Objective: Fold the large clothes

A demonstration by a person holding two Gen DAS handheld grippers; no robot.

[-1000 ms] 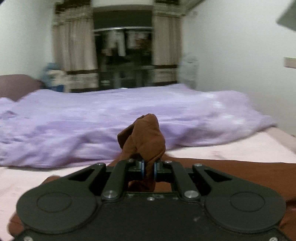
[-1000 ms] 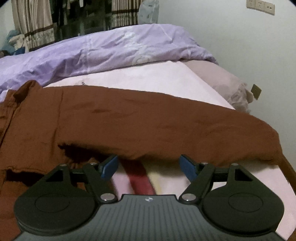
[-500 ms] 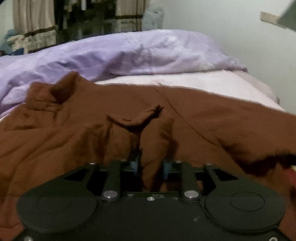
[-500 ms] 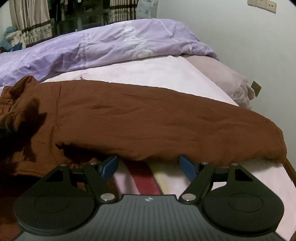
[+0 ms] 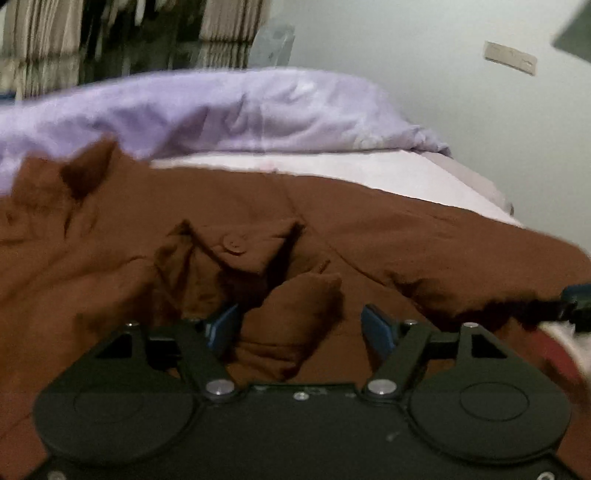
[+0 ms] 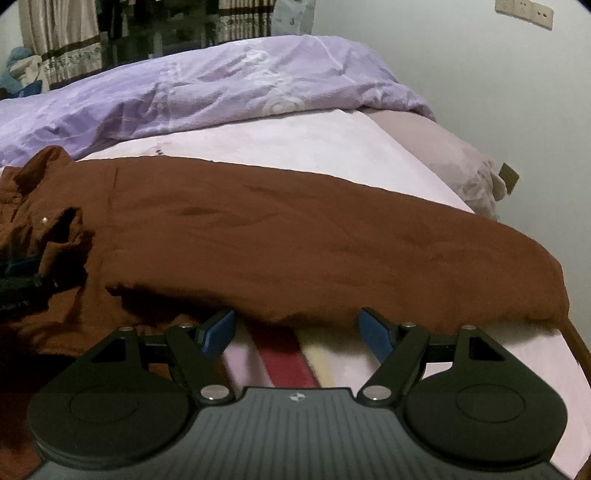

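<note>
A large brown garment (image 5: 369, 229) lies spread across the pink bed sheet (image 6: 314, 144); it also fills the right wrist view (image 6: 295, 229). My left gripper (image 5: 301, 326) is open, low over the garment, with a loose brown fold (image 5: 295, 314) lying between its blue pads, not pinched. A buttoned cuff (image 5: 236, 243) lies just beyond it. My right gripper (image 6: 295, 328) is open and empty at the garment's near edge, over a red and yellow striped sheet (image 6: 284, 354). The left gripper shows at the left edge of the right wrist view (image 6: 18, 273).
A crumpled lilac duvet (image 6: 221, 85) lies along the far side of the bed. A pillow (image 6: 461, 162) sits at the right, near the white wall. Curtains and a dark wardrobe (image 6: 147, 33) stand behind the bed.
My left gripper came down onto the garment and opened, letting go of the brown fold it held. My right gripper stayed open in about the same place.
</note>
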